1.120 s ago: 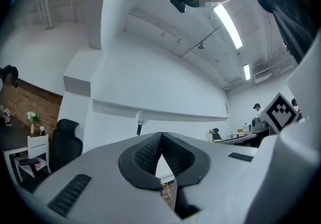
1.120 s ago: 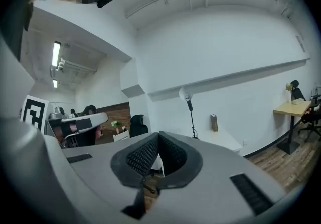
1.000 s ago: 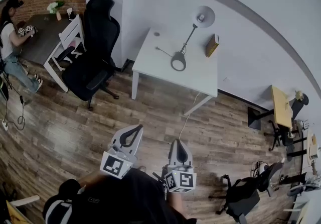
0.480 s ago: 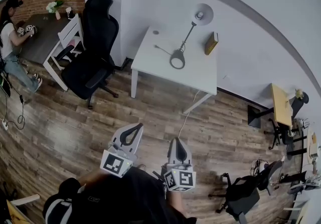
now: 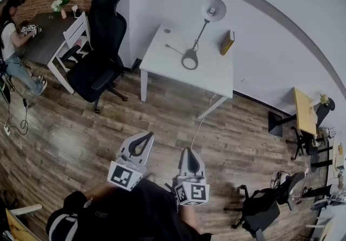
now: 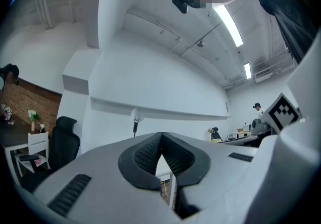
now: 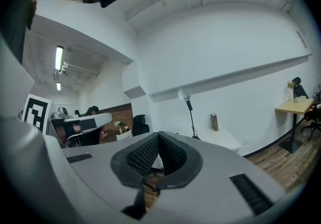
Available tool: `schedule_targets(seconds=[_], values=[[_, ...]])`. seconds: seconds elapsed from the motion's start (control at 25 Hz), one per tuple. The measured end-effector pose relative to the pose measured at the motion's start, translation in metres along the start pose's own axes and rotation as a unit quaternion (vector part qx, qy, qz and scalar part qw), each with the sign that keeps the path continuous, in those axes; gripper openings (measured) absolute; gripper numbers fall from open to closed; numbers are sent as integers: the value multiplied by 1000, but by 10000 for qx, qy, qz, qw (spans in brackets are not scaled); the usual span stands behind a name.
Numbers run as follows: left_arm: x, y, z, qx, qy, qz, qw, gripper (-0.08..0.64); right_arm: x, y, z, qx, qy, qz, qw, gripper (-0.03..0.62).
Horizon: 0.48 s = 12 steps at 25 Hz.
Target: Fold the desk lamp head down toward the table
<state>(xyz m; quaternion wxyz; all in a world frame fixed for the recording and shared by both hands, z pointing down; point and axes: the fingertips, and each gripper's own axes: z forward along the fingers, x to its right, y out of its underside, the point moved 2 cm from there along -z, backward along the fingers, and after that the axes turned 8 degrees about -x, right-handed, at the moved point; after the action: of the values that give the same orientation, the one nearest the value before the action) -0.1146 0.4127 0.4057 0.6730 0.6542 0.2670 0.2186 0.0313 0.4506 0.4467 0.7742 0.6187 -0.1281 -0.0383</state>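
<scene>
**Far across the floor from the lamp, both grippers closed and empty**

At the bottom centre of the head view, the left gripper and the right gripper sit side by side above the wooden floor, close to the person's body and pointing toward the white table in the upper middle of the frame. Both are well apart from that table.

Seen from the left gripper view, the left gripper has its dark ribbed fingers pressed together at the tips with nothing between them. The right gripper shows the same in its own view: fingers shut tip to tip and holding nothing.

The desk lamp stands on the table near the wall. Its round base rests on the tabletop and its thin arm slants up toward the wall. The lamp head is raised at the top of the arm, not folded down. A book stands upright just to the right of the lamp.

From the right gripper view the lamp shows upright against the white wall, right of centre, with the book beside it. The left gripper view catches the lamp small, just left of centre.

A black office chair stands left of the table, and a person sits at a dark table in the upper left corner.
</scene>
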Motion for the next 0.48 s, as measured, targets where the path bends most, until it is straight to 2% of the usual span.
schedule_targets(seconds=[0.28, 0.48], values=[[38, 5, 7, -56, -82, 93, 9999, 25, 25, 4, -19, -7, -208, 19, 9998, 11], [41, 9, 11, -114, -208, 21, 9997, 25, 38, 7, -17, -39, -268, 32, 9996, 11]])
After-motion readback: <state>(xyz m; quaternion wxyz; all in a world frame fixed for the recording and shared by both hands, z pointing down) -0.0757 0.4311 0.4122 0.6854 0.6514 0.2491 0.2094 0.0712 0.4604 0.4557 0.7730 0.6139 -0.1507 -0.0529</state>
